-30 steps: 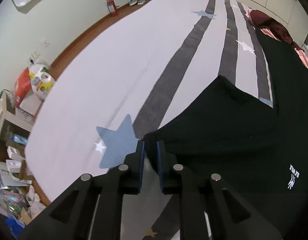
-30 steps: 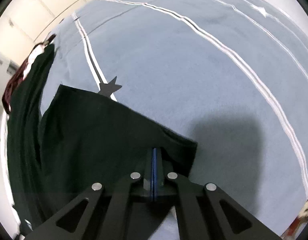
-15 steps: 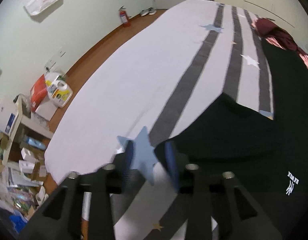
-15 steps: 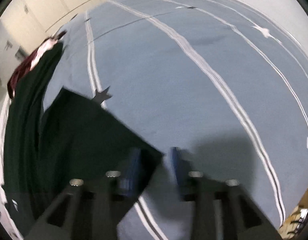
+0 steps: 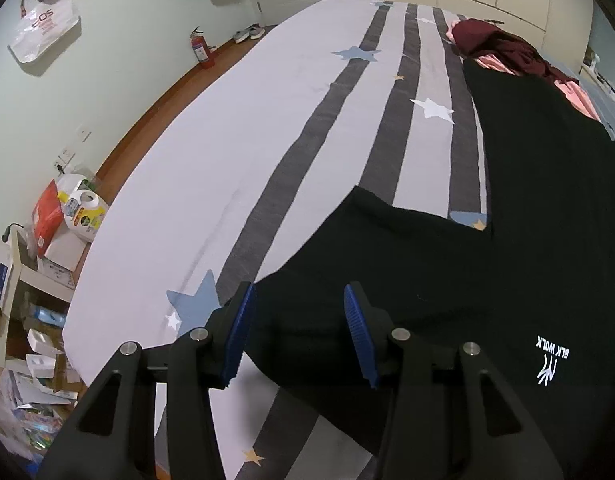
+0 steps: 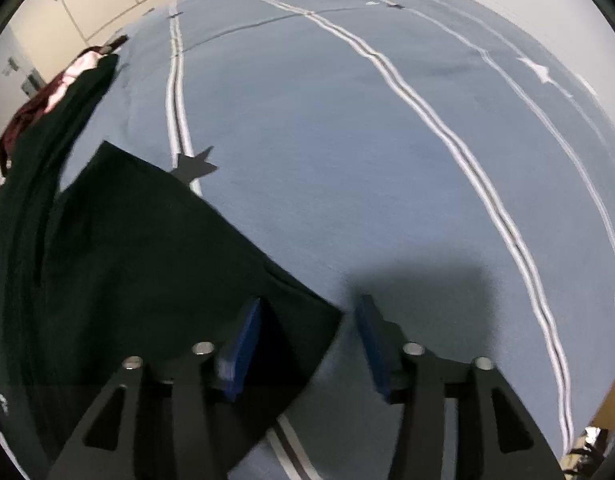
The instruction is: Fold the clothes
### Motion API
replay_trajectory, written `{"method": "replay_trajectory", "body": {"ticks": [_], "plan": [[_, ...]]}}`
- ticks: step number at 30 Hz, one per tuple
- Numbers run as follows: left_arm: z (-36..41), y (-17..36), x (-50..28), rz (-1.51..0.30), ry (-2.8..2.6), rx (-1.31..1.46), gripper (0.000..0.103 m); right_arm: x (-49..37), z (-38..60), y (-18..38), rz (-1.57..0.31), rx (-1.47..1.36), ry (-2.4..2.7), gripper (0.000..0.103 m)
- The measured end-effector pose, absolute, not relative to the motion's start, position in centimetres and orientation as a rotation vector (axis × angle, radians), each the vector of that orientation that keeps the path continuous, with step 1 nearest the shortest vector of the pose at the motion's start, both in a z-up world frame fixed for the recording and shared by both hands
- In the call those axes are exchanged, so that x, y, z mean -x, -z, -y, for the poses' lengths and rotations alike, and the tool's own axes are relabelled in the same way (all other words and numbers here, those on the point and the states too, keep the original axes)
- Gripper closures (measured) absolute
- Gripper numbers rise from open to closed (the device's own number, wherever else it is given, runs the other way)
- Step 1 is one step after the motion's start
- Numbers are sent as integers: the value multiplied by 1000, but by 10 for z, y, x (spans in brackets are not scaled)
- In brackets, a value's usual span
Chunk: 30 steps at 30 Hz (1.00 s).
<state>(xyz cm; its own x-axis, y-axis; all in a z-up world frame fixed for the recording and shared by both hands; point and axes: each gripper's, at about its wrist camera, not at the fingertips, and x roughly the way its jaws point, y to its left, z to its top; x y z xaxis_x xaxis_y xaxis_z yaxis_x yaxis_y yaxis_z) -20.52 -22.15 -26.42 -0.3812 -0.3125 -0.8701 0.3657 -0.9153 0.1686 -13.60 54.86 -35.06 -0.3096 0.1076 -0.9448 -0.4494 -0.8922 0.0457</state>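
Observation:
A black T-shirt (image 5: 487, 280) with a small white logo lies spread flat on the bed; its sleeve reaches toward the grey stripes. My left gripper (image 5: 297, 320) stands open above the sleeve's near edge, blue pads apart, holding nothing. In the right wrist view the same black T-shirt (image 6: 127, 260) covers the left side of the blue bedding. My right gripper (image 6: 307, 328) is open over the shirt's corner, which lies flat between the fingers.
The bed (image 5: 227, 128) has a white sheet with grey stripes and stars, blue bedding (image 6: 347, 140) on the other side. Dark red and pink clothes (image 5: 503, 46) are piled at the far end. Floor clutter, a shelf (image 5: 23, 280) and a fire extinguisher (image 5: 201, 50) line the left wall.
Both grippers, shut on the shirt's edges a second ago, have opened and let go. They have pulled back and up a little; the shirt now lies flat.

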Motion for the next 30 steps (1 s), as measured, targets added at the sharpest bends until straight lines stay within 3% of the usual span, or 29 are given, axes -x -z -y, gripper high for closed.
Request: {"method": "replay_trajectory", "body": {"ticks": [4,11,30], "plan": [[221,265,204,-95,2317,-1449,60,130,-547,355,-477,1596,-2263,45],[204,272,204,-114,2340,-1485,60,132,-538,347,-464,1593,-2311,99],[189,266,206,-105,2352,-1499,60,97,-573,330,-483,1567,-2264,100]]}}
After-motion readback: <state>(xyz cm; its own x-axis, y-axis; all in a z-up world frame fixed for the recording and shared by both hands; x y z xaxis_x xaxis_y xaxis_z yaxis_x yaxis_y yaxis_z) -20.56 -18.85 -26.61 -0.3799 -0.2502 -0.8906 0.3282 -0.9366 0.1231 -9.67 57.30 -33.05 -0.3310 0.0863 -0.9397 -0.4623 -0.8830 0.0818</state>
